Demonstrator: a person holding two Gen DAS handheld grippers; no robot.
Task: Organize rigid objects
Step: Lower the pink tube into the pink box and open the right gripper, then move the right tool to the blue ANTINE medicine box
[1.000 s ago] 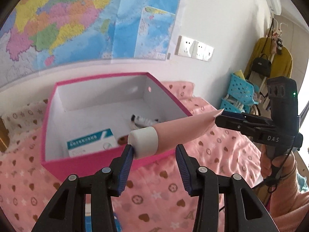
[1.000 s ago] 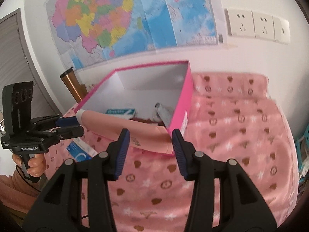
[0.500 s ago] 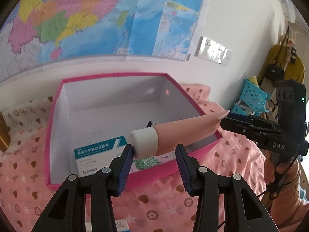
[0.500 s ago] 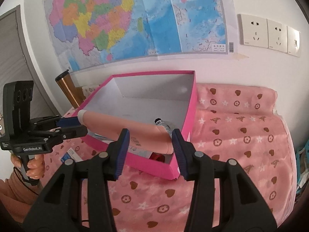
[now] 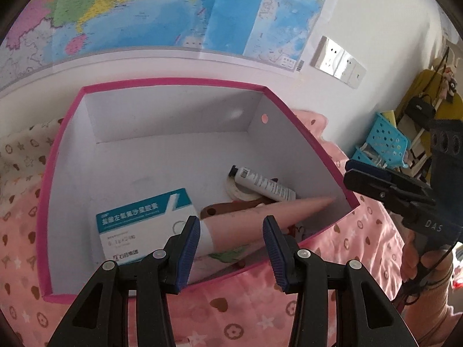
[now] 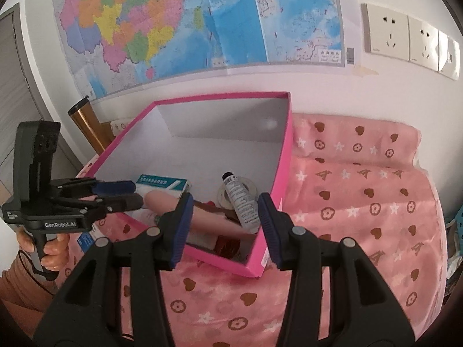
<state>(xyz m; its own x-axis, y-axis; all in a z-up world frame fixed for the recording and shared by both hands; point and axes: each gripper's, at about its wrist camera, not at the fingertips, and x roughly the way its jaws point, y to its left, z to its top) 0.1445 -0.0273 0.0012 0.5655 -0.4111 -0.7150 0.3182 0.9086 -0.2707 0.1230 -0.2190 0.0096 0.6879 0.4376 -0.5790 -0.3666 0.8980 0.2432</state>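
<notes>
A pink tube with a white cap (image 5: pixel 260 217) lies inside the pink box (image 5: pixel 66 133), its tip near the right wall; it also shows in the right wrist view (image 6: pixel 214 222). My left gripper (image 5: pixel 231 245) is open above the box's near edge, its jaws on either side of the tube's cap end without gripping it. My right gripper (image 6: pixel 224 225) is open and empty over the box's near corner. The box (image 6: pixel 285 167) also holds a white and teal medicine carton (image 5: pixel 141 219), a white tube with a black cap (image 5: pixel 260 185) and a tape roll (image 5: pixel 240 192).
The box sits on a pink patterned cloth (image 6: pixel 361 202) against a wall with a map (image 6: pixel 188 23) and sockets (image 6: pixel 405 37). A small carton (image 6: pixel 85 240) lies on the cloth left of the box. A brass cylinder (image 6: pixel 86 124) stands behind. Blue baskets (image 5: pixel 385 144) stand at the right.
Both grippers moved forward over the box. The pink tube, held across between them before, has dropped into the box and is free of both grippers.
</notes>
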